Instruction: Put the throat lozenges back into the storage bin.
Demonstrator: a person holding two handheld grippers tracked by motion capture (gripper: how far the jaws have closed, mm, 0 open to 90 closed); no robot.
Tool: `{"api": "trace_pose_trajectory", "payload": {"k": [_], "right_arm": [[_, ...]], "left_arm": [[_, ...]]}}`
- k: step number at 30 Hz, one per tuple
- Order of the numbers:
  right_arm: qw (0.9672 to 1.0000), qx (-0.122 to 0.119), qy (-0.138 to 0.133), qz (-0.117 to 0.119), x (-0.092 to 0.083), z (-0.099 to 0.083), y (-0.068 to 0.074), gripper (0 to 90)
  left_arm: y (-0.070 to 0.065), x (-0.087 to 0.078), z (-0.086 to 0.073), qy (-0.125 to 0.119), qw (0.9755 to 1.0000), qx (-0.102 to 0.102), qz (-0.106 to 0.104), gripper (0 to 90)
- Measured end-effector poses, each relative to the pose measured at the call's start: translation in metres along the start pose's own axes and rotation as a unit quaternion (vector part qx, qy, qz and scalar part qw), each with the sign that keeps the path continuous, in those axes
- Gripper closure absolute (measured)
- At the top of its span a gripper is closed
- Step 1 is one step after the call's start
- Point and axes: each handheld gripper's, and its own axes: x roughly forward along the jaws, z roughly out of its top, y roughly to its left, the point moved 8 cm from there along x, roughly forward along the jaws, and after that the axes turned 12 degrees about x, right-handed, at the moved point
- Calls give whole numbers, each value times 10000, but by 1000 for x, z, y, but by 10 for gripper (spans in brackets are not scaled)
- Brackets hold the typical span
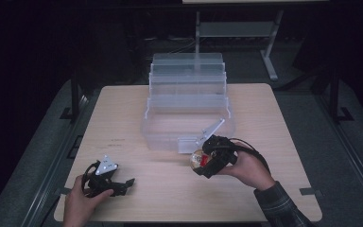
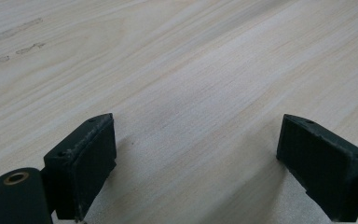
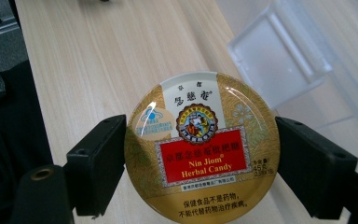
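Firmly clamped between both black jaws of the right tool (image 3: 200,163): round gold candy tin with a red label panel (image 3: 201,149), pads pressing its rim at 9 and 3 o'clock, lid facing the camera in the right gripper view. Seen from the high view, held tin (image 1: 198,160) at about 4 o'clock on the pale wooden worktop (image 1: 137,109), just off the front wall of the clear plastic stepped organiser box (image 1: 187,101), whose small loose-looking flap leans at its front right corner. Right tool (image 1: 202,163) gripped in a hand with a plaid sleeve. Far off at 8 o'clock, left tool (image 1: 123,185) low over the worktop, jaws spread wide apart in the left gripper view, bare wood grain (image 2: 191,84) between them.
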Motion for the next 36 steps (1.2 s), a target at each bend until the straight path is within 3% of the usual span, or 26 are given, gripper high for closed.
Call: {"api": "trace_pose_trajectory", "payload": {"k": [19,36], "right_arm": [[9998,100,-183,-48,-18,26,-18,195],[9993,162,-215,-264,-25,55,-38,195]], "left_arm": [[0,0,0,-15,10000,9,17,110],[0,0,0,-16,10000,7,17,110]]}}
